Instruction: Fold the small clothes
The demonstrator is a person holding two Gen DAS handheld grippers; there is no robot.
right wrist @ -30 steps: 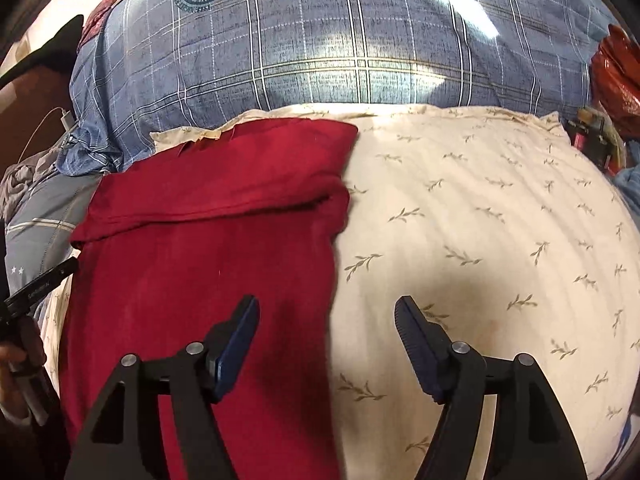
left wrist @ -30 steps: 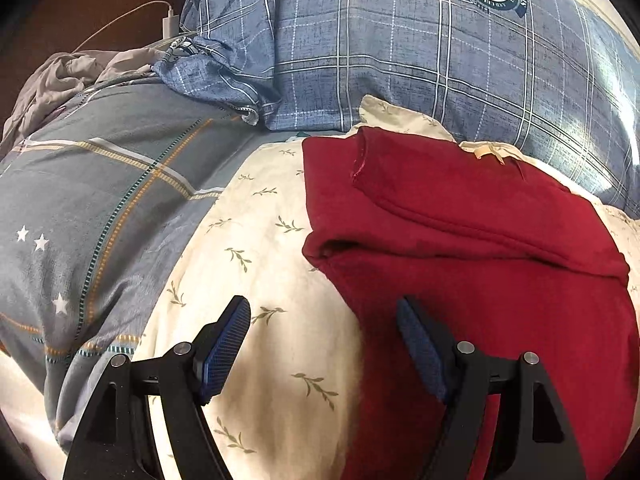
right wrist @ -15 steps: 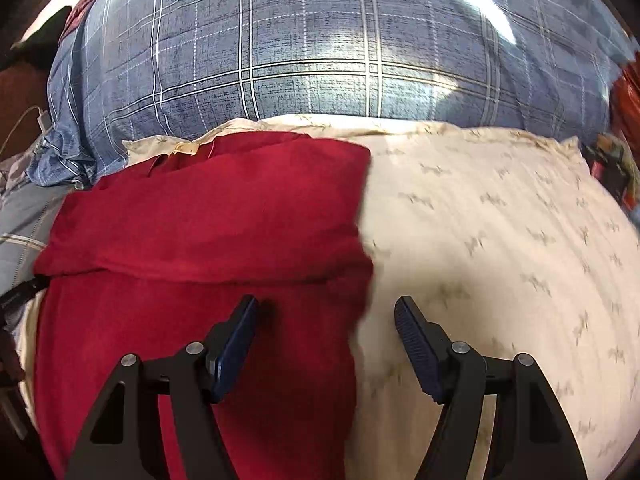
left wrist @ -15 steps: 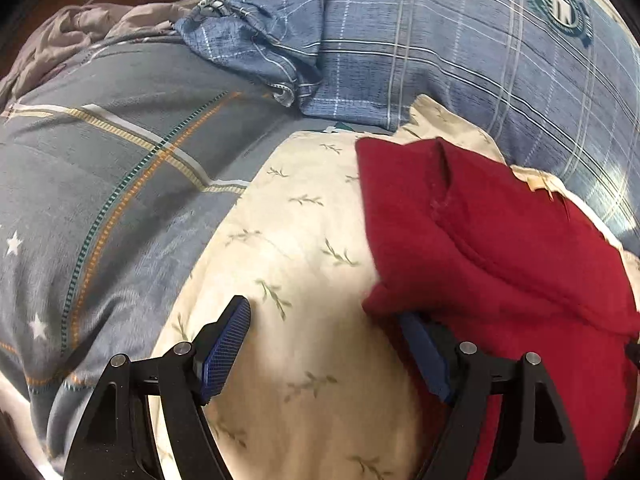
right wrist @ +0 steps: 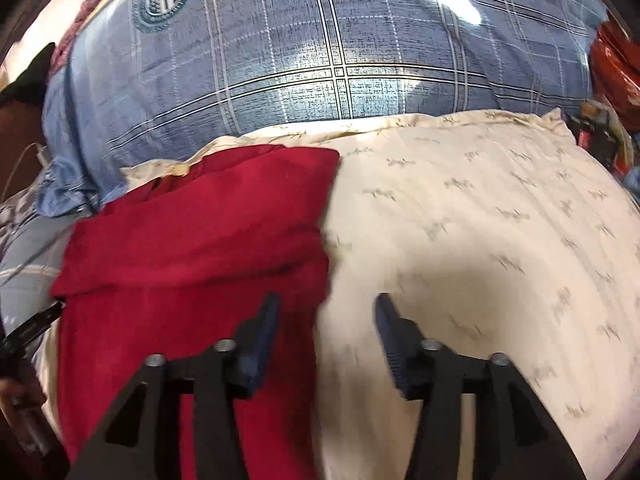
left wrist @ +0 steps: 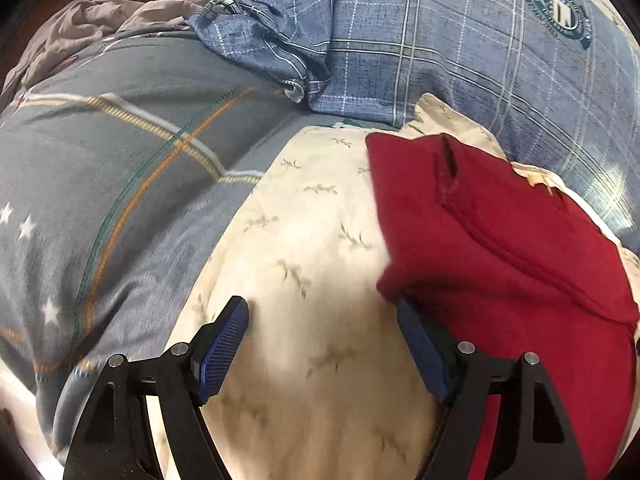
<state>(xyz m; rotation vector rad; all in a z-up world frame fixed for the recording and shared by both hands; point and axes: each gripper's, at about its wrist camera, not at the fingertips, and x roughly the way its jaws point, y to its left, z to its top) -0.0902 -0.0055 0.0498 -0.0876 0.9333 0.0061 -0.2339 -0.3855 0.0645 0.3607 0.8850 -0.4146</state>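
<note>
Red garment [left wrist: 500, 248], already folded at its far end, lies on a cream leaf-print pillow [left wrist: 312, 248] on the bed, with a blue plaid pillow [left wrist: 420, 40] behind it at 12 o'clock and a grey striped quilt [left wrist: 120, 168] at 9 o'clock.

Left wrist view: the left hand-held gripper [left wrist: 324, 344] stands wide, its 3 o'clock finger tucked against the garment's near left edge under the thick fold, its 9 o'clock finger on bare pillow; the pads do not press any cloth. A second ago that edge lay between the fingers, farther from the fold; the hand-held gripper has since slid toward the folded corner.

Right wrist view: the right hand-held gripper [right wrist: 324, 340] straddles the garment's right edge, its 9 o'clock finger over red cloth, its 3 o'clock finger over the pillow. Its jaws have just been closing and now stand about half wide, the edge between them but not yet pinched. Earlier it hovered with wider jaws and nearer the hem; it has moved up toward the fold.

Judged step: taking hold of both side edges for the next fold. Next, each side needs to close on the cloth alone, without the pillowcase, then lift evenly toward 12 o'clock.
</note>
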